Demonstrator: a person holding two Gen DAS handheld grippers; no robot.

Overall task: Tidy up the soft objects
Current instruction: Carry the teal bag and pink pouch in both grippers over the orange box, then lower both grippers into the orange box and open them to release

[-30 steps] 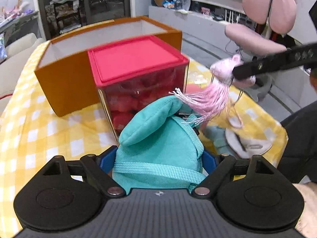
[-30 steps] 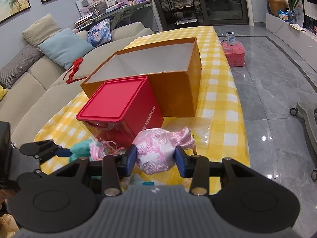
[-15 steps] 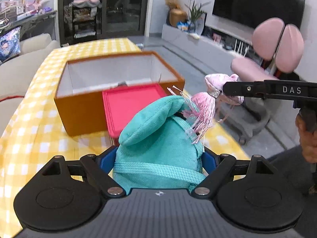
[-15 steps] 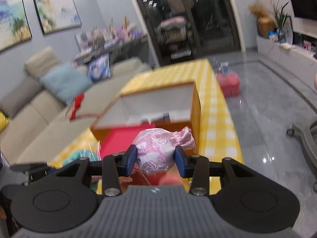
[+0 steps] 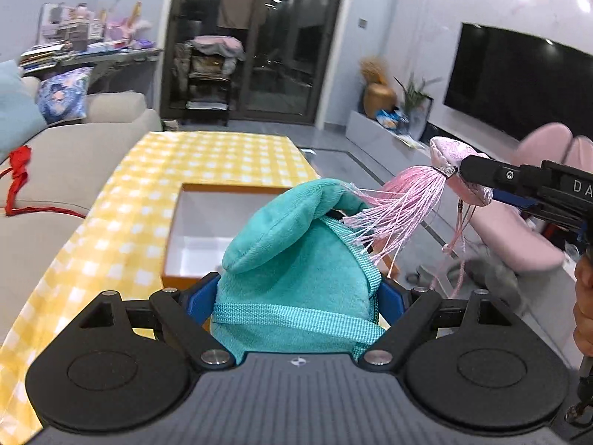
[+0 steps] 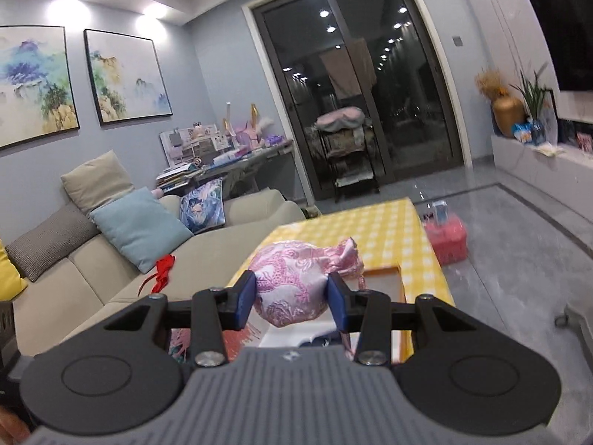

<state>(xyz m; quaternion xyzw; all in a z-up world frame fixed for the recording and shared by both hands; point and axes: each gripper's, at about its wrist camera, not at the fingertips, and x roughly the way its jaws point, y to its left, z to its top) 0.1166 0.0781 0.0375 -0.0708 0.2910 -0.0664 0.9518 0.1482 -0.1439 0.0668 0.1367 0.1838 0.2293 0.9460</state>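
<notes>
My left gripper (image 5: pixel 292 302) is shut on a teal plush pouch (image 5: pixel 296 259) with a webbing strap, held high above the table. Beyond it lies the open orange box (image 5: pixel 207 230) with a white inside, on the yellow checked tablecloth (image 5: pixel 207 159). My right gripper (image 6: pixel 291 300) is shut on a pink brocade sachet (image 6: pixel 292 282). In the left wrist view that sachet (image 5: pixel 463 170) hangs at the right, its pink tassel (image 5: pixel 400 207) brushing the teal pouch. The orange box (image 6: pixel 381 278) shows just past the sachet in the right wrist view.
A beige sofa (image 6: pixel 111 270) with cushions runs along the table's left side, a red ribbon (image 6: pixel 161 270) on it. A pink bin (image 6: pixel 444 241) sits on the floor right of the table. A pink chair (image 5: pixel 537 230) stands at the right. A hand (image 5: pixel 583 296) holds the right gripper.
Both grippers rose with their loads and tilted up. The red-lidded container dropped out of both views; the orange box now lies well below, and more of the room shows.
</notes>
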